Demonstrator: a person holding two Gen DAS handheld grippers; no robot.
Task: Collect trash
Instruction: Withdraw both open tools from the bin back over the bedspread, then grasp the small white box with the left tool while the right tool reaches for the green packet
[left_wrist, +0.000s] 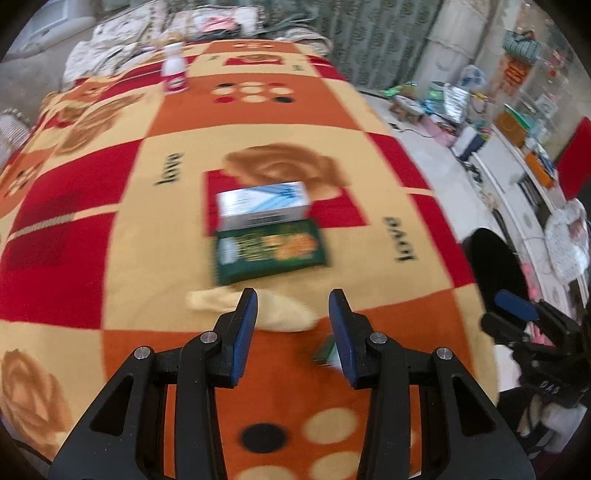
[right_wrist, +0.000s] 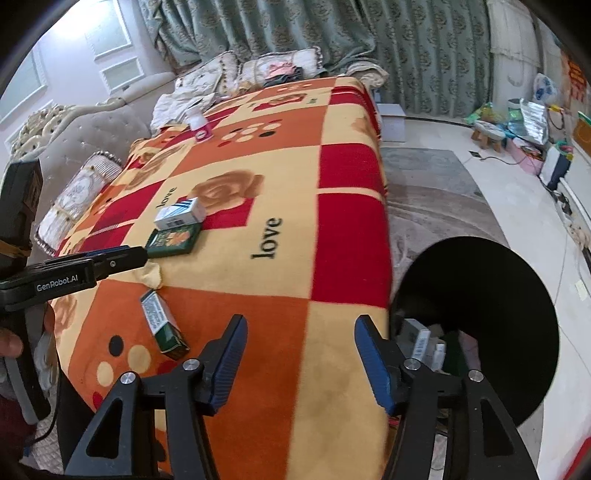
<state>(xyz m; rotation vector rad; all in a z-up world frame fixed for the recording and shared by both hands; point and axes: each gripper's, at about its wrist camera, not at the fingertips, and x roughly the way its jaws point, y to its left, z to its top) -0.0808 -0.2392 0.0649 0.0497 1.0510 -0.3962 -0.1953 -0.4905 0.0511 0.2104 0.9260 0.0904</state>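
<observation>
A bed is covered by a blanket (right_wrist: 258, 280) patterned in red, orange and cream squares with roses, dots and the word "love". On it lie several pieces of trash. Near the middle, a white and blue carton (left_wrist: 263, 204) rests just beyond a flat dark green packet (left_wrist: 269, 252), the 2 touching or nearly so. Closer to the foot of the bed, a crumpled cream wrapper (left_wrist: 280, 310) lies on the cloth, and beside it a small green and white box (right_wrist: 162, 325) lies flat on an orange square. Far up the bed, a white bottle with a pink label (left_wrist: 174, 70) stands upright near the pillows (right_wrist: 236, 72). The left gripper (left_wrist: 292, 334) hovers over the blanket with its blue-padded jaws parted and nothing between them; the cream wrapper lies just beyond its tips. The right gripper (right_wrist: 301, 363) hangs over the bed's near edge, its jaws spread wider and also empty. Beside the bed on the floor stands a black trash bin (right_wrist: 480, 325), with a few white boxes visible inside. A green patterned curtain (right_wrist: 332, 37) hangs behind the bed.
</observation>
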